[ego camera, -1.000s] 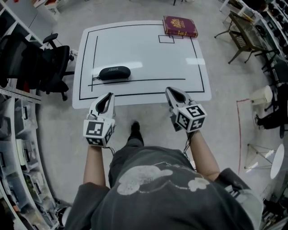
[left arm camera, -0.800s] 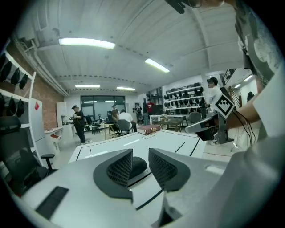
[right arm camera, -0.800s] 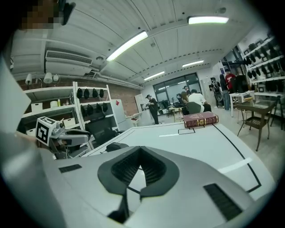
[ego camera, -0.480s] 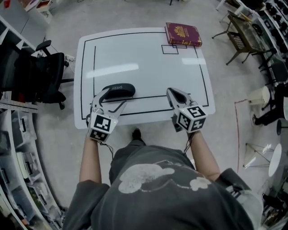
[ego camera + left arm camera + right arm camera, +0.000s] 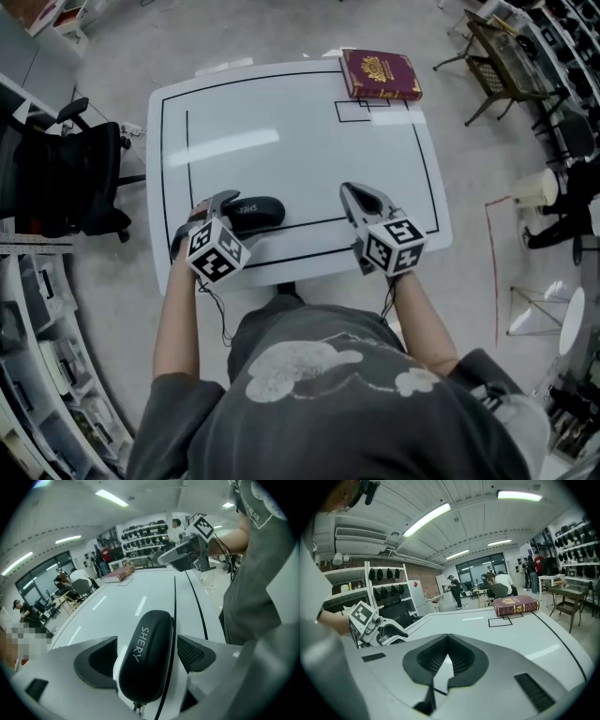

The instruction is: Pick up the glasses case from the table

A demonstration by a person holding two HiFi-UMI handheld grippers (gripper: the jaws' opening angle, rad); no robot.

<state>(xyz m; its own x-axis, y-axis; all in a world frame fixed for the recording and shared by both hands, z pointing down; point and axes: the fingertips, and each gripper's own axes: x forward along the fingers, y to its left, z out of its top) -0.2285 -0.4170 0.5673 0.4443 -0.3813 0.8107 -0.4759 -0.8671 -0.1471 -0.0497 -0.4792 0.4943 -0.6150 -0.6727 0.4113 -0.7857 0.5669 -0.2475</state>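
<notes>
The black glasses case [image 5: 258, 213] lies on the white table [image 5: 281, 122] near its front left, printed "SHERY" on top [image 5: 145, 653]. My left gripper [image 5: 214, 214] tilts down over the case's left end. Its jaws are opening and stand one on each side of the case, and the pads [image 5: 192, 651] do not press on it. The case's left end is hidden under the gripper in the head view. My right gripper [image 5: 349, 191] hovers over the table's front right, shut with nothing in it [image 5: 448, 639].
A dark red book [image 5: 380, 75] lies at the table's far right corner. Black lines are drawn on the tabletop. A black office chair [image 5: 66, 178] stands left of the table. Shelves line the left side; chairs and stands crowd the right.
My left gripper has moved forward and down onto the table, rolled, and gone from shut to open around the case's left end. The right gripper has moved forward over the table's front edge.
</notes>
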